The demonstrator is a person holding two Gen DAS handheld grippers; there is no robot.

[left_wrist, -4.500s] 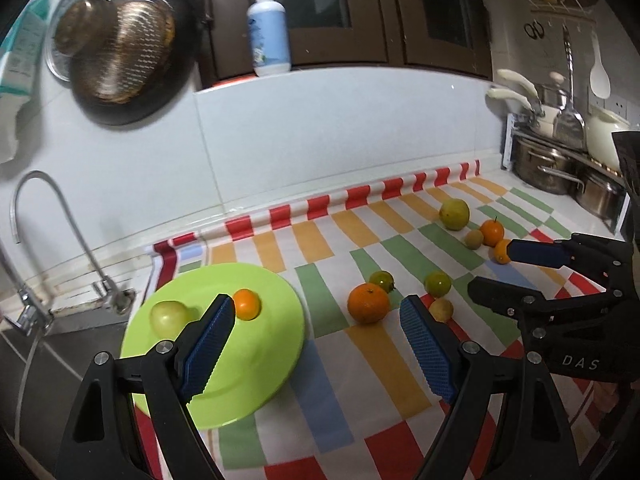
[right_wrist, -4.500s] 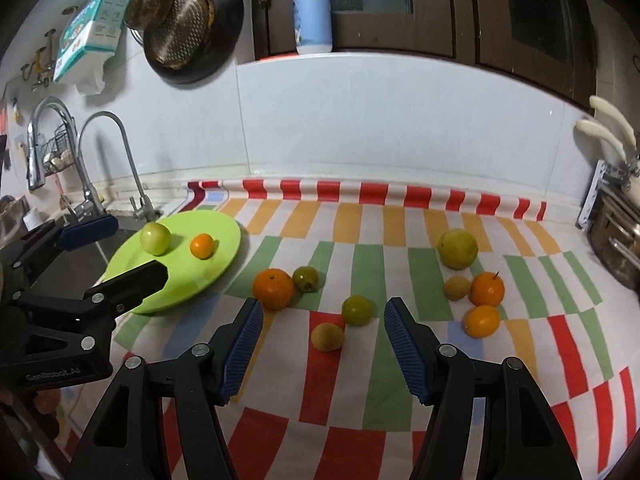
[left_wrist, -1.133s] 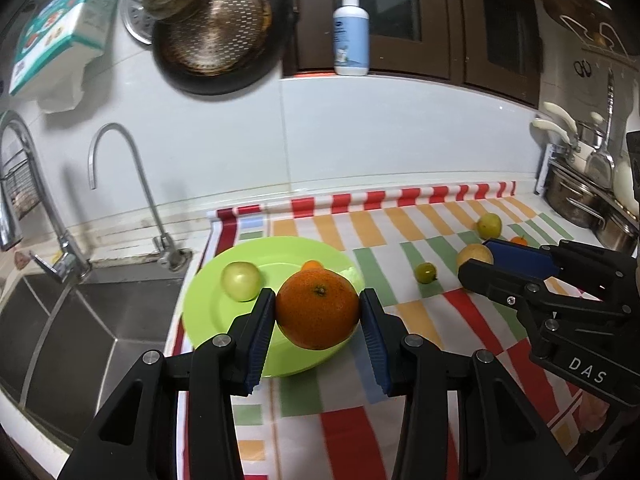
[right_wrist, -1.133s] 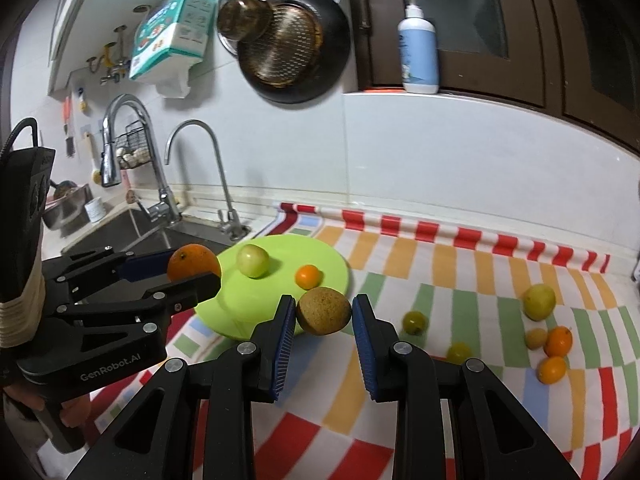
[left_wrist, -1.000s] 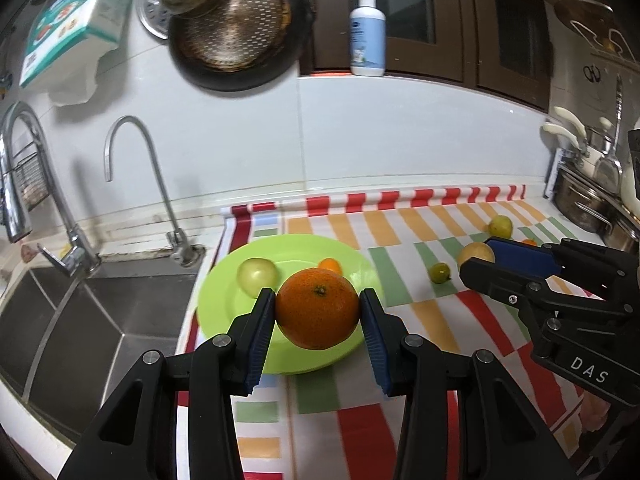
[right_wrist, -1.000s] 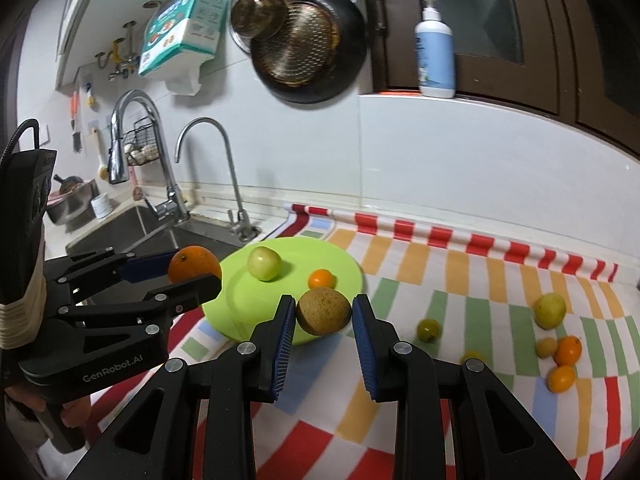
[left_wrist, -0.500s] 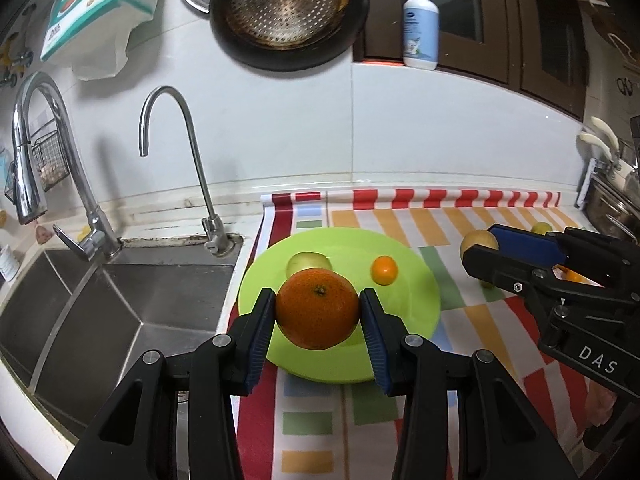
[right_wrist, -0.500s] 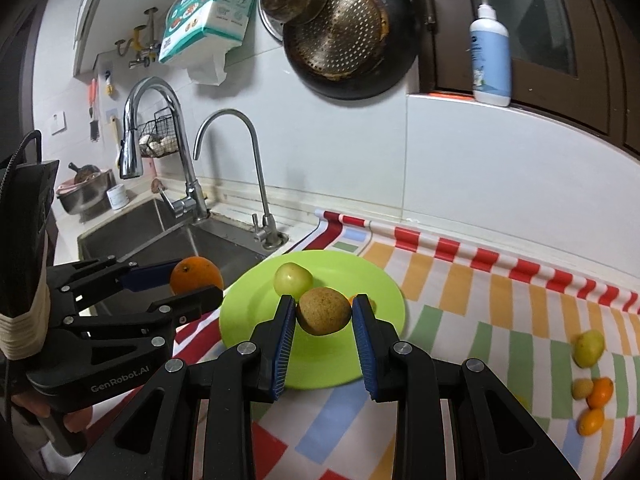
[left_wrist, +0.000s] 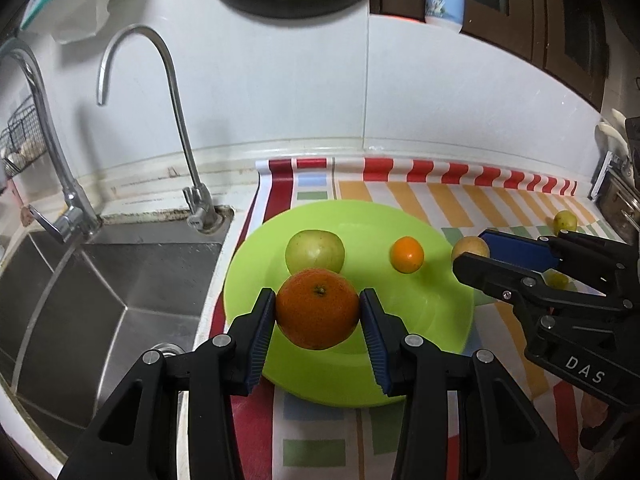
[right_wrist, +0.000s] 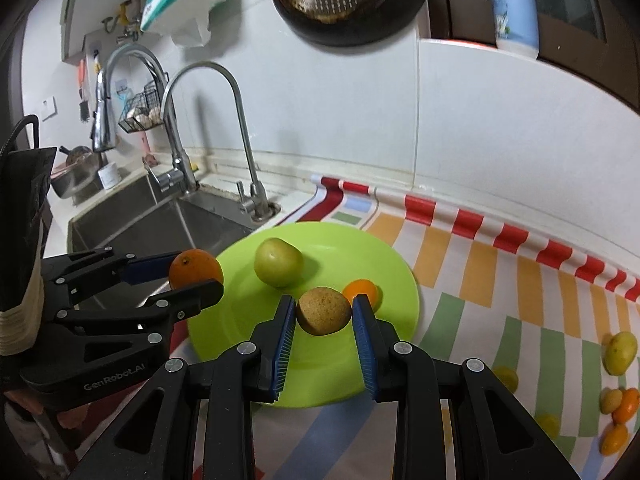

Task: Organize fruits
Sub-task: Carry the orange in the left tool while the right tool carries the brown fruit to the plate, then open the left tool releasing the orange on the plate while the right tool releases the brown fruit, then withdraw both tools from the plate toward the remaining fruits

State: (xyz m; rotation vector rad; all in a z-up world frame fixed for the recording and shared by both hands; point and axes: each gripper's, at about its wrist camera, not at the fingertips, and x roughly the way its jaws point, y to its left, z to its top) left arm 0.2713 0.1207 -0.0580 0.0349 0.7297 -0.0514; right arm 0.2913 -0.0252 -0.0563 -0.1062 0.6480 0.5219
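A: Both tools are over the round lime-green plastic plate (left_wrist: 444, 344); the left tool (left_wrist: 318, 314) has its blue ribbed pads clamped on either side of a large round orange (left_wrist: 318, 312), which is lifted clear of the plate's surface.

B: And the right tool (right_wrist: 324, 316) is pinched tight on a small brownish-tan round fruit (right_wrist: 323, 315), pads pressing both flanks; that fruit hangs above the near half of the plate.

A: On the plate itself, a pale green apple-like fruit (left_wrist: 315, 250) sits towards the back, just behind the held orange in the left view; a small bright orange citrus (left_wrist: 407, 255) lies to its right, apart from it.

B: From the right view that small citrus peeks out just behind the brownish fruit and the right pad; whether they touch, I cannot tell.

A: The plate rests on a striped cloth in red, orange, green and white (right_wrist: 500, 280) spread over the tabletop; the plate's left edge is close to the stainless steel sink (left_wrist: 104, 280), with a curved chrome tap (left_wrist: 176, 120) rising behind.

B: Out on the cloth, well away to the right, loose fruit is waiting; a yellow-green round fruit (right_wrist: 620, 352), a cluster of small orange and yellow ones (right_wrist: 618, 416) near the frame edge, and two small yellow-green fruits (right_wrist: 506, 378) closer to the tool.

A: High on the white wall hangs a dark round pan (right_wrist: 344, 0); a white and blue pump bottle (right_wrist: 514, 8) stands on the ledge beside it.
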